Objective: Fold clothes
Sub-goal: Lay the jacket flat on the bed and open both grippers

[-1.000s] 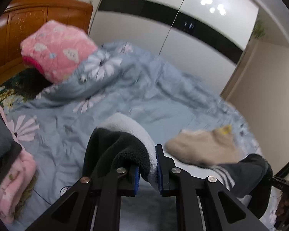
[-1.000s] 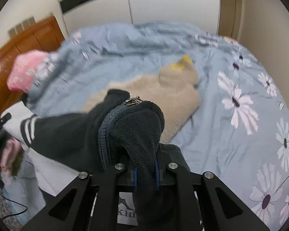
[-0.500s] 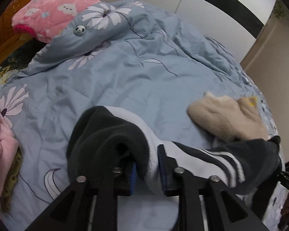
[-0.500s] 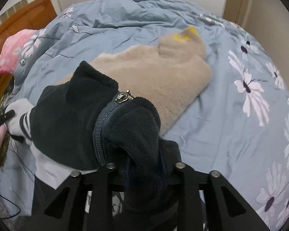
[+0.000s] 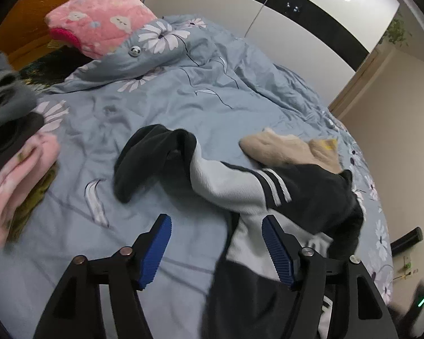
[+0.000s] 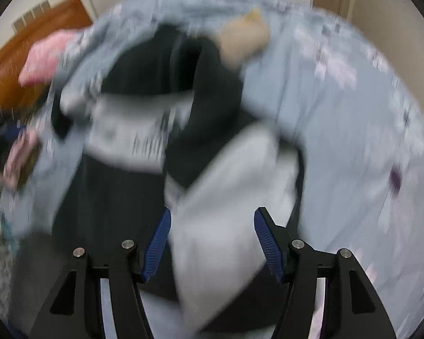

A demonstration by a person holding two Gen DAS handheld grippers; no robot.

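Lying spread across the pale blue flower-print quilt (image 5: pixel 200 104): a black and white fleece jacket with striped sleeve (image 5: pixel 240 186), its far side overlapping a beige fluffy garment (image 5: pixel 291 147). Hovering just over the jacket's near edge, released and gripping nothing: the left gripper (image 5: pixel 216 251) and the right gripper (image 6: pixel 212 240), jaws wide apart. Sitting beyond the jacket at the quilt's head: a pink cloud-print cushion (image 5: pixel 99 19). Resting left of the jacket: a stack of pink and grey folded clothes (image 5: pixel 17 152).

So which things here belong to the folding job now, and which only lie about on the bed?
In the job:
black and white jacket
left gripper, open
right gripper, open

Lying about:
beige fleece
pink pillow
clothes stack
floral duvet
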